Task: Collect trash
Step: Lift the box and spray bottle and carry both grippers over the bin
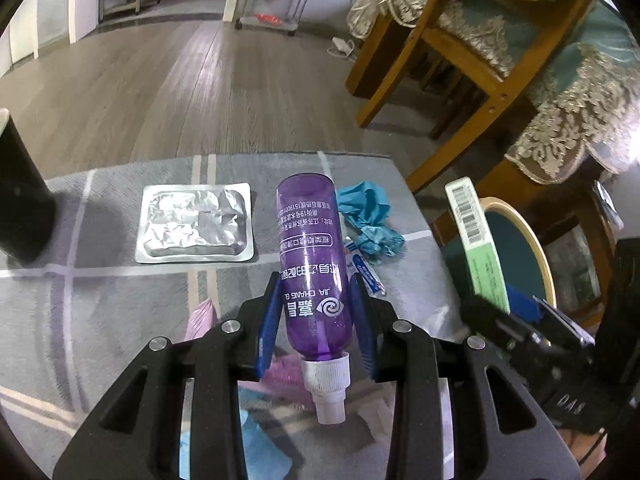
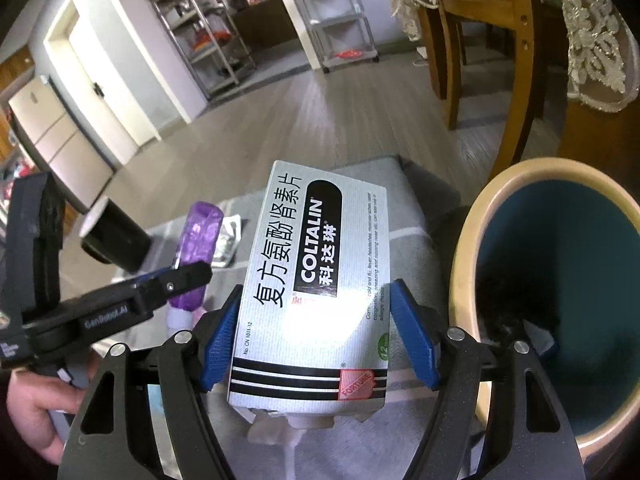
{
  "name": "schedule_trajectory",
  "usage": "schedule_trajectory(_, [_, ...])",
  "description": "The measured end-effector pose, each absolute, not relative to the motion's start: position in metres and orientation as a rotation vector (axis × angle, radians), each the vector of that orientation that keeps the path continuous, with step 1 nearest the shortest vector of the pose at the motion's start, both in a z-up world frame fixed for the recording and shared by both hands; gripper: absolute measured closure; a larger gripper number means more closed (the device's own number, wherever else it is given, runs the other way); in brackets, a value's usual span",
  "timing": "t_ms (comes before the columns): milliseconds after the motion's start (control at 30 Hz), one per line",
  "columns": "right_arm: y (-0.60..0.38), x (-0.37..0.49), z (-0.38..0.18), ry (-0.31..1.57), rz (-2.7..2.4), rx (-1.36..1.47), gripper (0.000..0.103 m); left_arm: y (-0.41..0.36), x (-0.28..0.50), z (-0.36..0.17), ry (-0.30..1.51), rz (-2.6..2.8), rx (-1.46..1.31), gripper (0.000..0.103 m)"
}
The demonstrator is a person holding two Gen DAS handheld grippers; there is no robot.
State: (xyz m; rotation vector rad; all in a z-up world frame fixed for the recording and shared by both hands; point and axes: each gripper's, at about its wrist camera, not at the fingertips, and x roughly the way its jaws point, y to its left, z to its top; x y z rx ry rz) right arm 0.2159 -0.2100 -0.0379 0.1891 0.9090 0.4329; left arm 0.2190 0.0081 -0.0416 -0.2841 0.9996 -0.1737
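Left claw (image 1: 314,312) clamped on purple spray bottle (image 1: 310,248), right claw (image 2: 316,332) clamped on medicine box (image 2: 316,280), beside bin (image 2: 560,280).

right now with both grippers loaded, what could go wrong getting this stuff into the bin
1. The left gripper pinches the purple spray bottle near its cap end, most of its length jutting beyond the pads; it could pivot or slip.
2. The right gripper grips the medicine box across its width; thin card may buckle and drop short of the bin.
3. The two grippers sit close; they may collide at the bin.
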Motion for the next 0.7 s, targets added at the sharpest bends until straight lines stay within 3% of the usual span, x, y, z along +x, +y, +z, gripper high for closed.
schedule_trajectory(700, [-0.260,0.157,0.003,0.796,0.467,0.286,0.030,0.004,0.167,-0.003,0.937,-0.208,-0.282,0.070])
